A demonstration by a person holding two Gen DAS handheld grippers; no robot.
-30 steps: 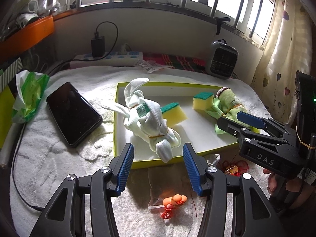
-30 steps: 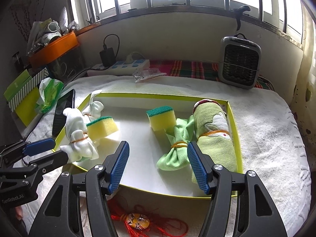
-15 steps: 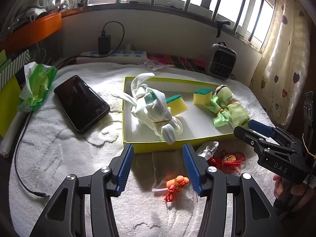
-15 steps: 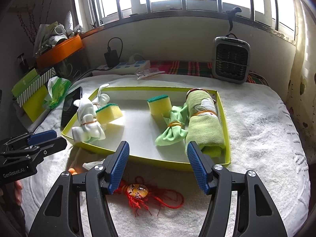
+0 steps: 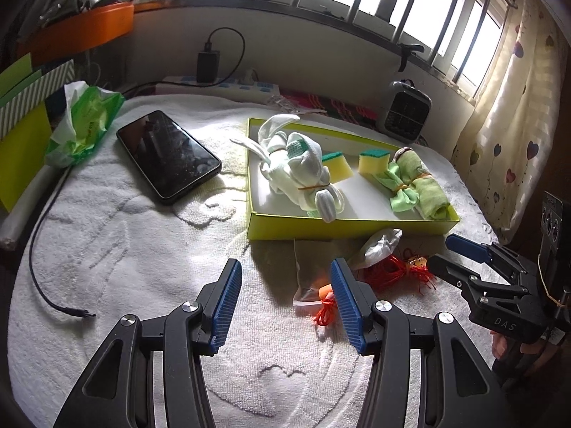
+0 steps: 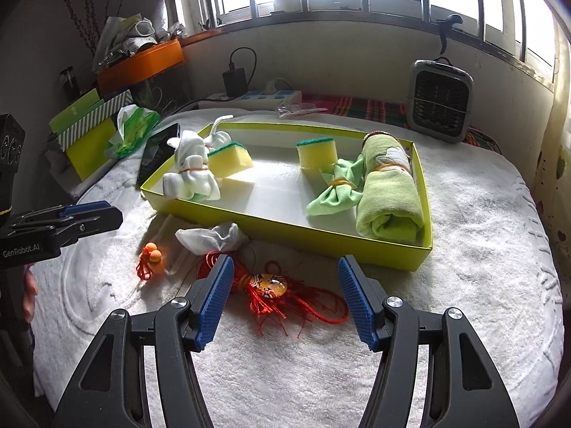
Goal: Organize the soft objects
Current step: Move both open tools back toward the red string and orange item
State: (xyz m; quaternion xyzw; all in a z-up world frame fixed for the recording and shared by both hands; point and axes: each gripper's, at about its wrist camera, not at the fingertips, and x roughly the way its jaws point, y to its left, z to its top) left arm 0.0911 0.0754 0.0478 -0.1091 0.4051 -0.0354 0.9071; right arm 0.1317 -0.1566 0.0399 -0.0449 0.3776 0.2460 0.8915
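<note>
A yellow-green tray (image 6: 389, 253) (image 5: 342, 230) on the white towel holds a tied white cloth bundle (image 6: 191, 174) (image 5: 299, 174), two yellow sponges with green tops (image 6: 230, 158) (image 6: 317, 151), a tied green cloth bow (image 6: 333, 194) and a rolled green towel (image 6: 387, 192). My left gripper (image 5: 285, 299) is open and empty, in front of the tray. My right gripper (image 6: 285, 297) is open and empty above a red-tasselled mask charm (image 6: 267, 283). A crumpled white bag (image 6: 210, 237) and a small orange charm (image 6: 153, 255) lie before the tray.
A black phone (image 5: 167, 155) and a green tissue pack (image 5: 84, 121) lie left of the tray. A loose cable end (image 5: 71, 310) lies at front left. A small grey fan (image 6: 440, 101), a power strip (image 6: 257, 98) and an orange shelf (image 6: 142, 62) line the back wall.
Both grippers have drawn back from the tray towards the front of the towel, still open and empty. The charms and white bag in front of the tray have come into view.
</note>
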